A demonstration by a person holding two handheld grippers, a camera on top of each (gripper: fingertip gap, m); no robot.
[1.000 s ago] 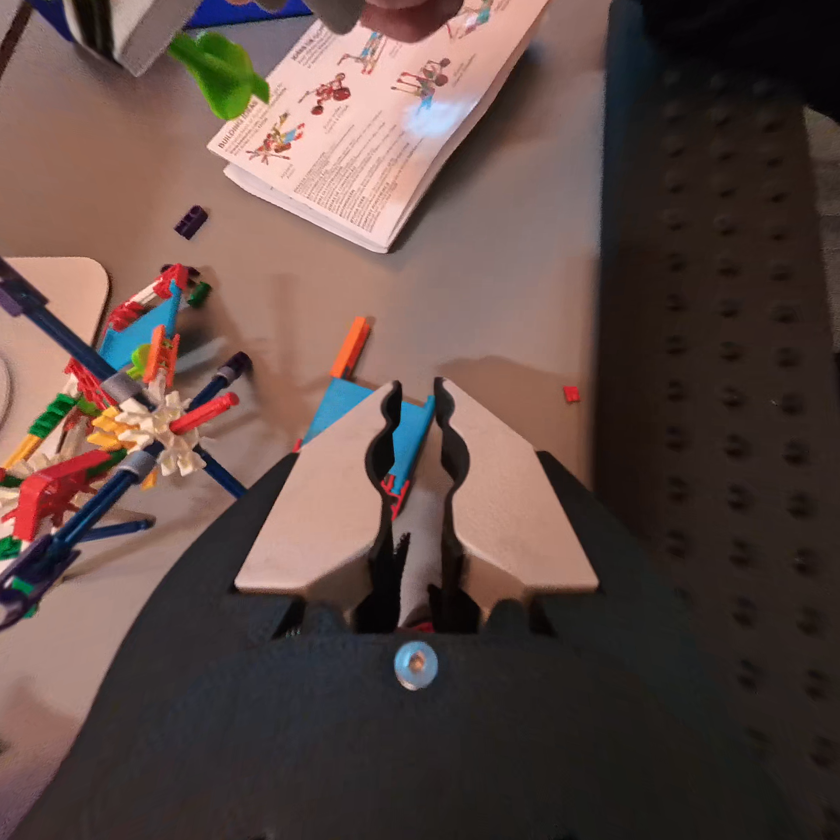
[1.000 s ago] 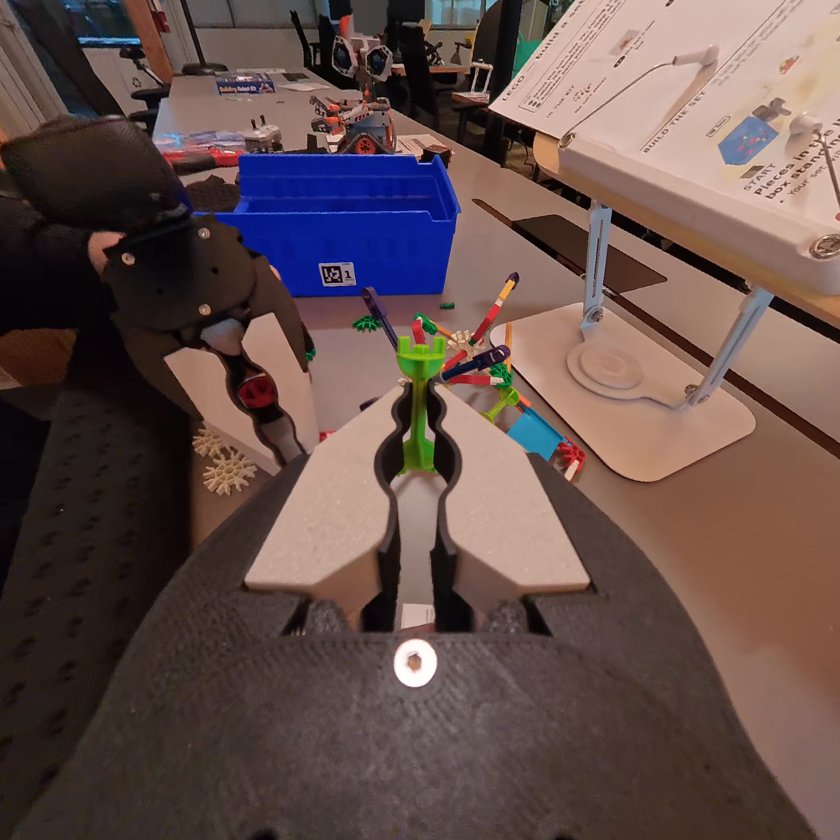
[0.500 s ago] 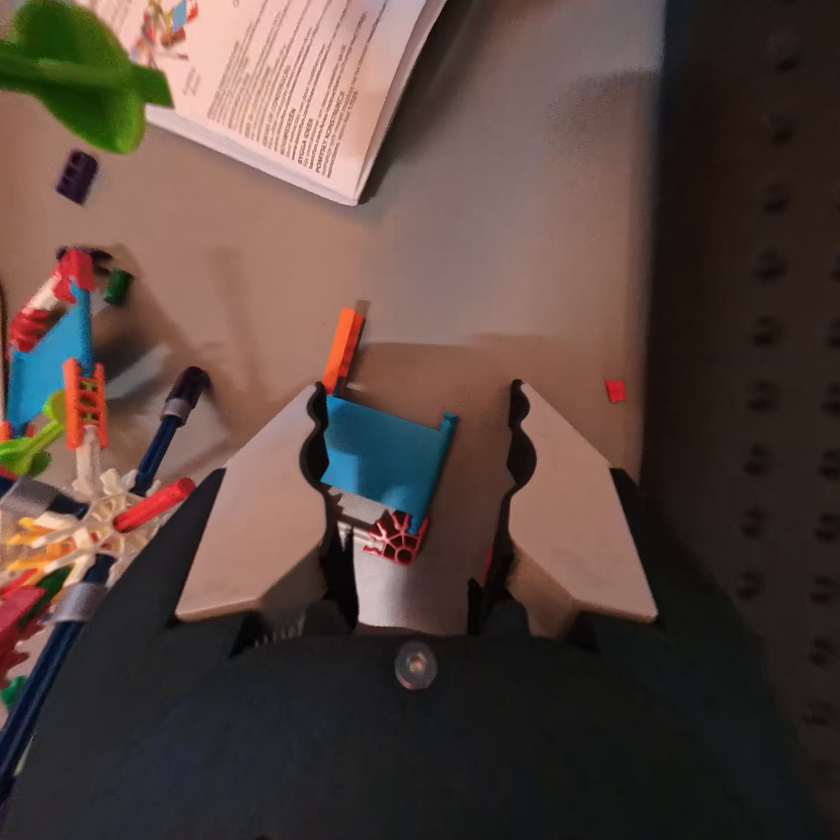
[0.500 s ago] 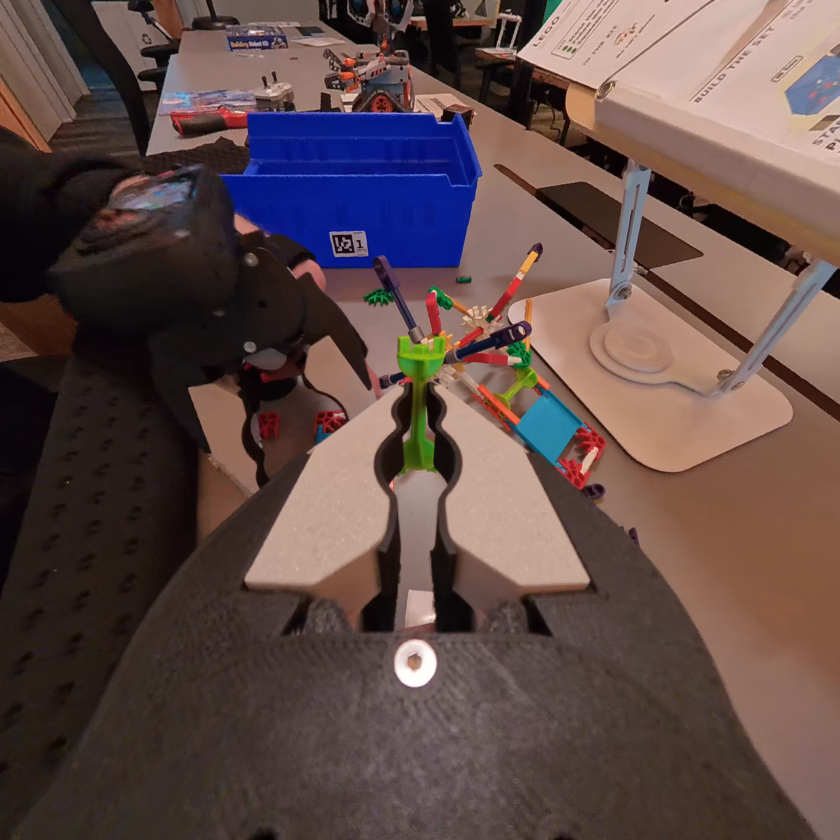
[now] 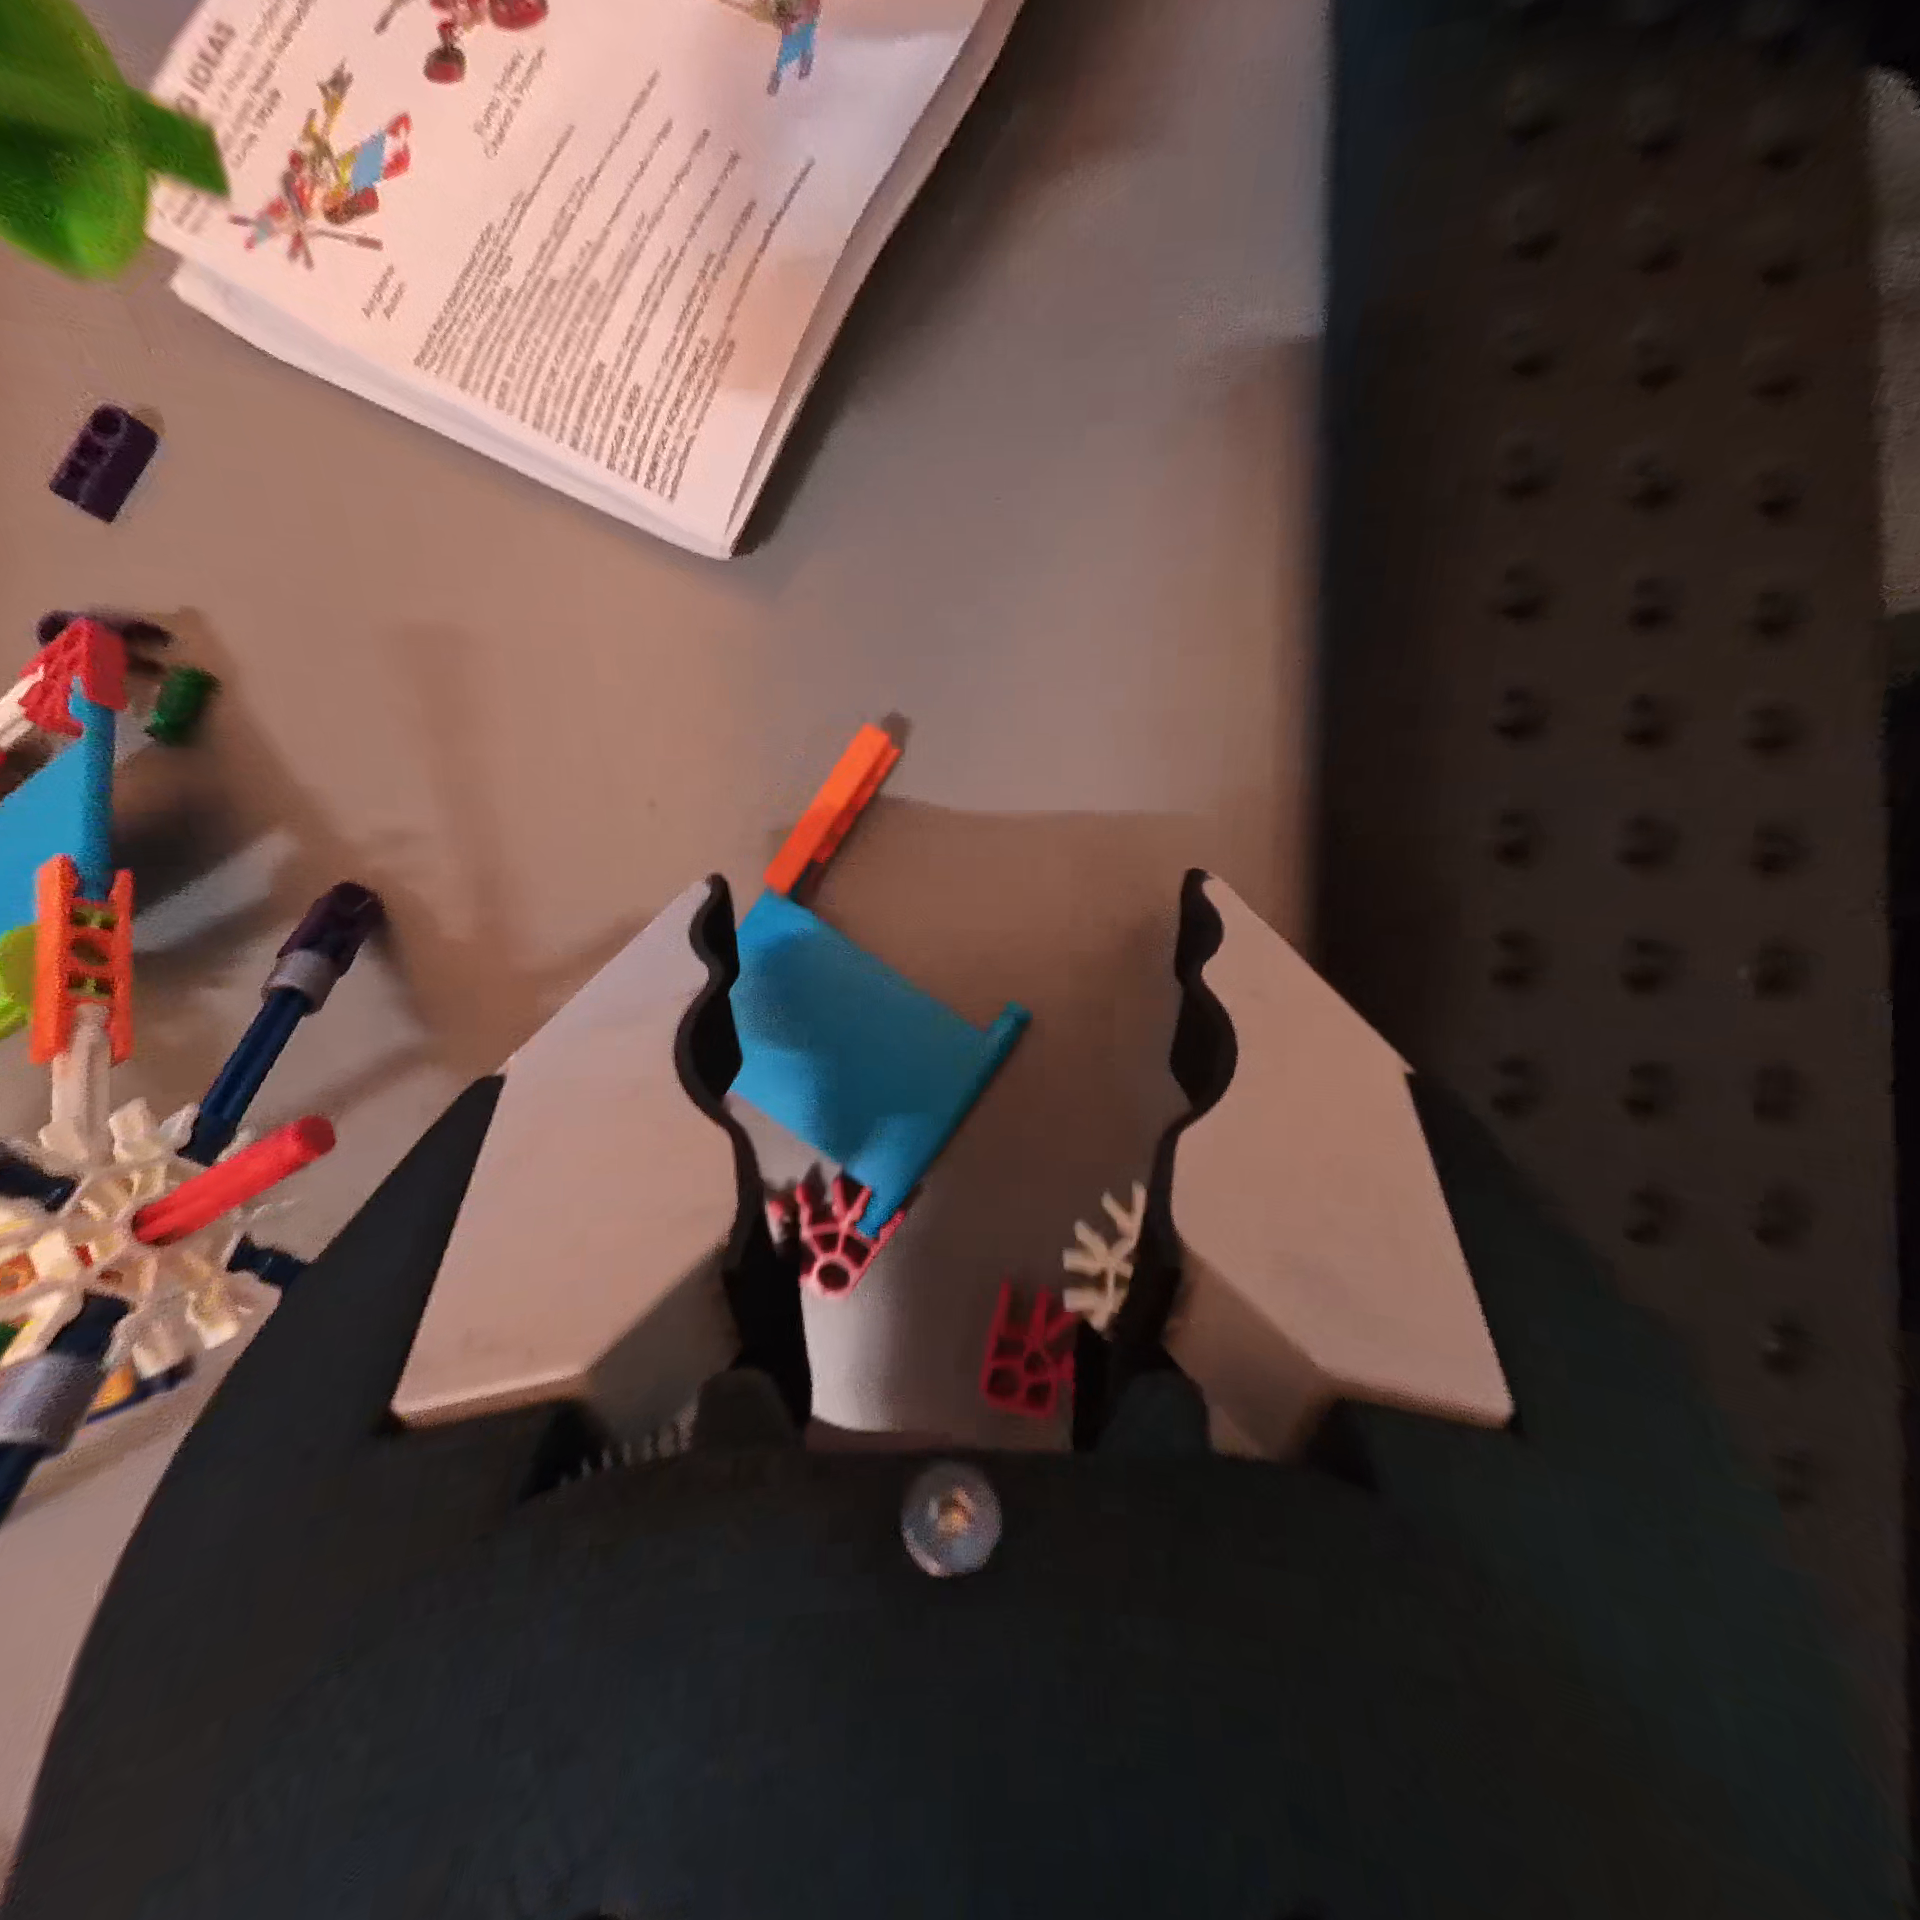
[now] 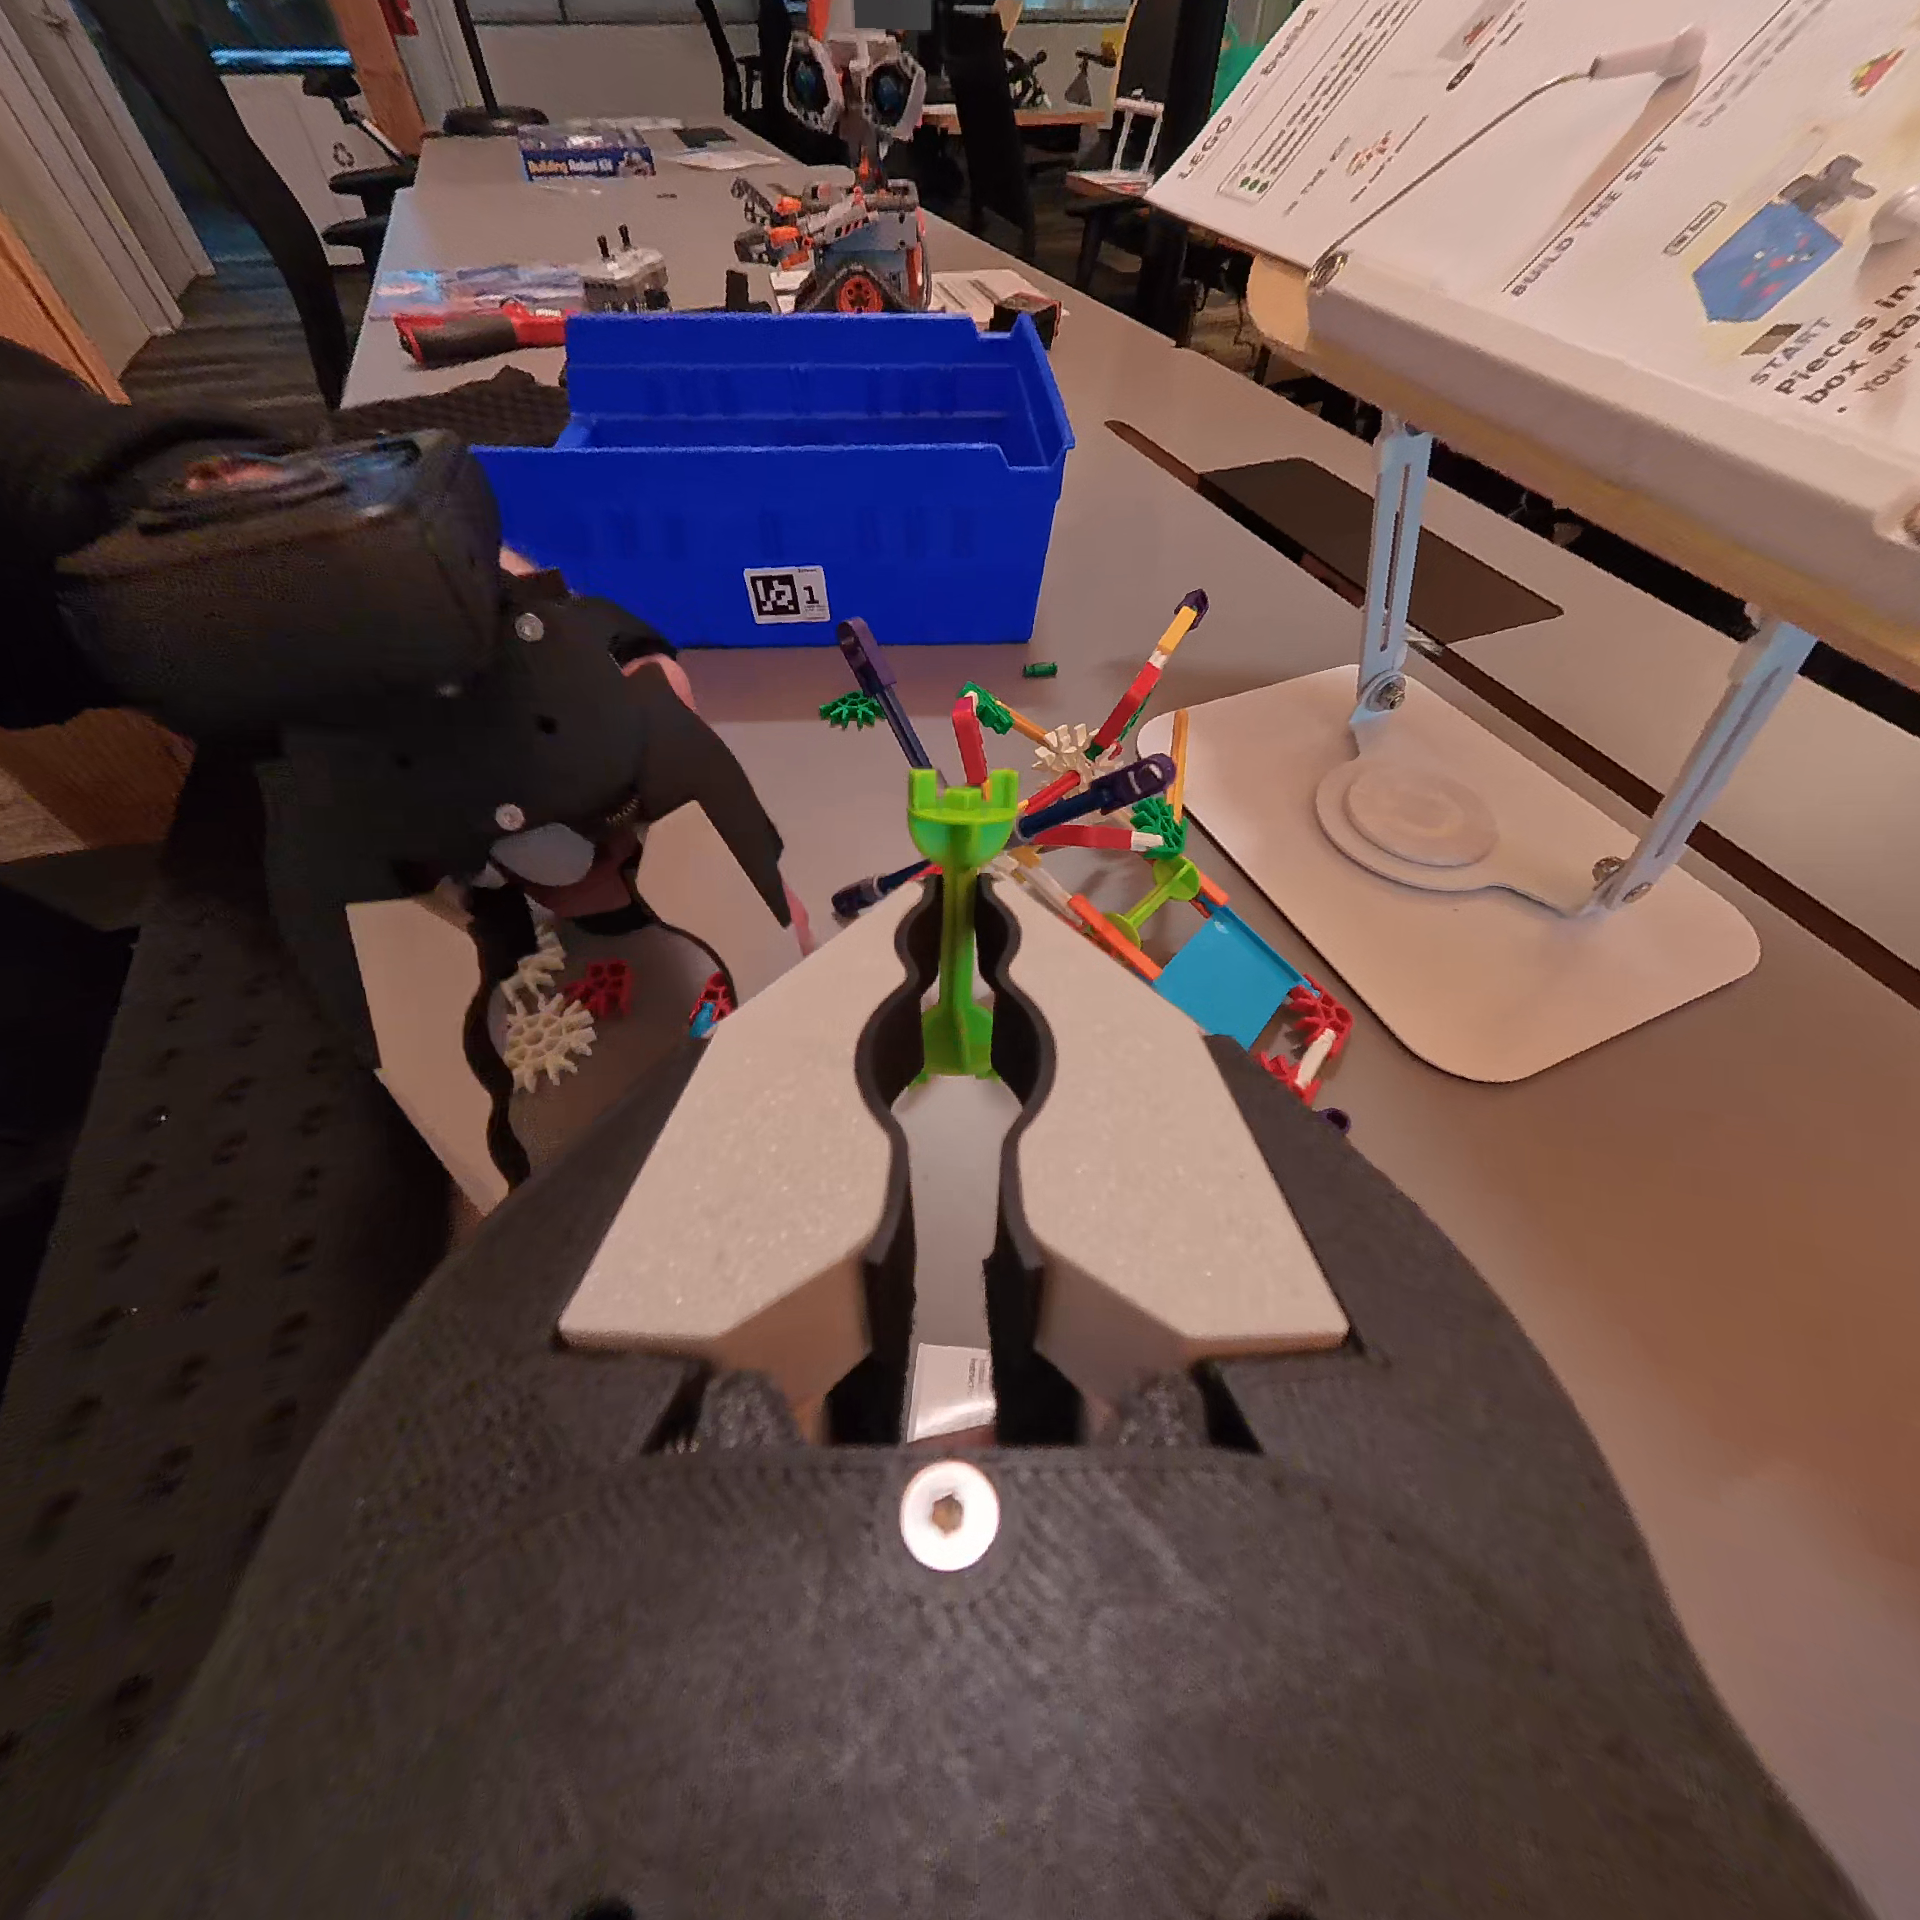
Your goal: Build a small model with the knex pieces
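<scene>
My left gripper (image 5: 951, 904) is open and points down at the grey table. Between its fingers lies a blue panel (image 5: 857, 1049) with a red connector (image 5: 831, 1231) at its near corner and an orange rod (image 5: 831, 805) at its far end. A second red connector (image 5: 1023, 1361) and a white connector (image 5: 1107, 1252) lie near the right finger. My right gripper (image 6: 956, 904) is shut on a green rod piece (image 6: 956, 935) and holds it upright above the table. The left gripper (image 6: 499, 831) also shows at the left of the right wrist view. The green piece (image 5: 73, 187) shows blurred at the top left of the left wrist view.
A colourful rod-and-connector model (image 6: 1091, 821) stands mid-table, also at the left (image 5: 114, 1195). A blue bin (image 6: 790, 488) stands behind it. A white stand (image 6: 1455, 862) holds an instruction sheet at the right. A booklet (image 5: 582, 229) lies ahead. A black studded mat (image 5: 1621, 727) runs along the table edge.
My left gripper has opened wide and let go of the blue panel, which now lies flat on the table. The right gripper has kept hold of the green piece.
</scene>
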